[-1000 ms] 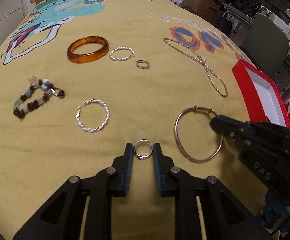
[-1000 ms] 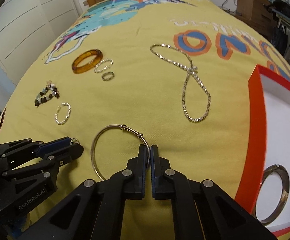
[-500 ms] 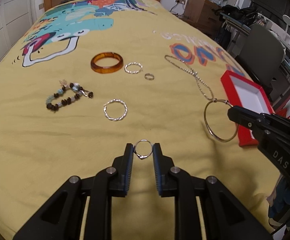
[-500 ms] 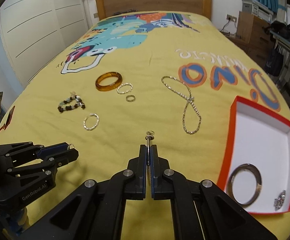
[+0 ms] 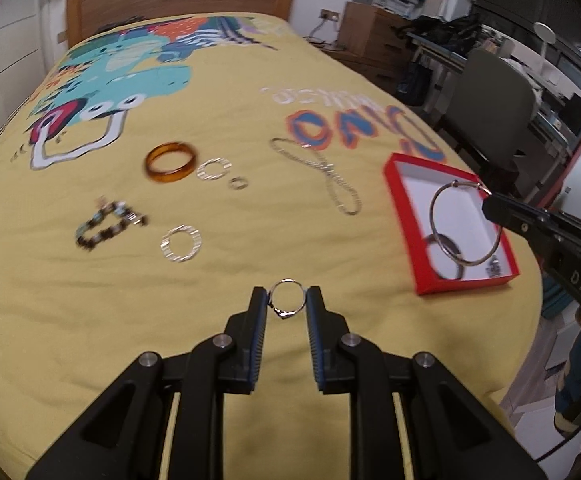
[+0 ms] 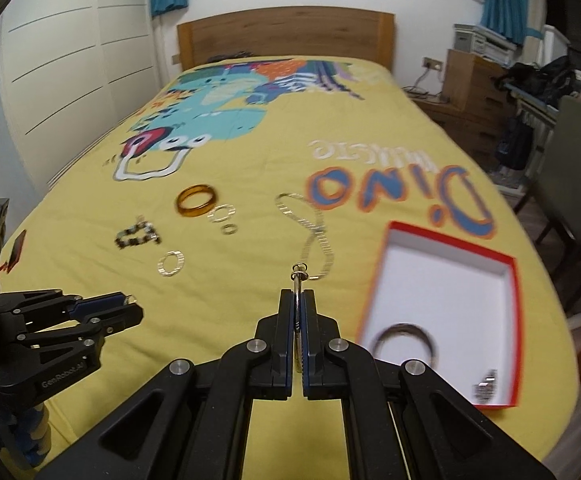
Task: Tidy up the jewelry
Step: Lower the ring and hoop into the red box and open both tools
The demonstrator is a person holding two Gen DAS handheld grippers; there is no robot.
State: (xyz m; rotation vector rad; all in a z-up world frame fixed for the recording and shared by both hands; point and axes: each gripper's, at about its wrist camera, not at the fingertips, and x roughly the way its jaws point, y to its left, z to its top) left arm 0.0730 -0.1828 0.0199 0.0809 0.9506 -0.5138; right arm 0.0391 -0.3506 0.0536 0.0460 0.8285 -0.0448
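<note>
Motion blur is smearing the brown-and-teal beaded bracelet (image 5: 108,227); small silver trinket (image 6: 485,385) in red box (image 6: 512,320) staying unidentifiable.

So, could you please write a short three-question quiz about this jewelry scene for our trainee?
1. True or false: the right gripper is shut on the large wire bangle.
2. What does the left gripper hold?
3. Which lies inside the red box? A amber bangle, B dark bangle, C beaded bracelet.

Key: 1 true. 2 the small silver ring. 3 B.
</note>
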